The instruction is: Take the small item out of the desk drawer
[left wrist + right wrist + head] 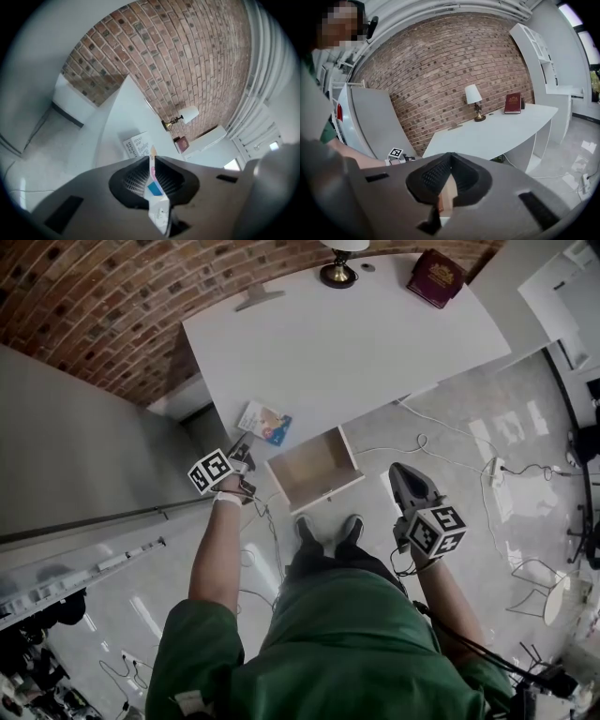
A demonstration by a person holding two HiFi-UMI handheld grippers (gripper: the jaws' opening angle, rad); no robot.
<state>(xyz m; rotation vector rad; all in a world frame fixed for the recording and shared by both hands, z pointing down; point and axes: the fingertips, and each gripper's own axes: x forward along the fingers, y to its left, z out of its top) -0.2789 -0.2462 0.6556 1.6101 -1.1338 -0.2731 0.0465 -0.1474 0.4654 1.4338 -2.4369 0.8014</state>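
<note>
The white worktop (356, 343) runs away from the person to a brick wall, with a lamp (338, 268) and a red book (436, 277) at its far edge. A drawer (323, 493) stands pulled out from under the near edge, right in front of the person's feet, and its bare floor shows nothing inside. A printed box (264, 423) lies flat near the near left corner of the worktop, just beyond the drawer.

The main risk, as I judge it, is a drop. The thing being carried is thin and slick-looking and is gripped along one edge only. A quick swing or a knock against the worktop's near edge could twist it loose, and it would fall to the floor or back into the drawer. The open drawer could also catch the person's legs.

The left claw (240, 457) hangs at the near edge of the worktop, beside the drawer's far left corner and just short of the box. It is clamped tight on a flat white packet (155, 190) with blue and pink print, which stands on edge between the pads. I take this packet for the small item, so it is already out of the drawer. The right claw (403, 474) is raised to the right of the drawer with its tips together, and I can make out nothing gripped in it
</note>
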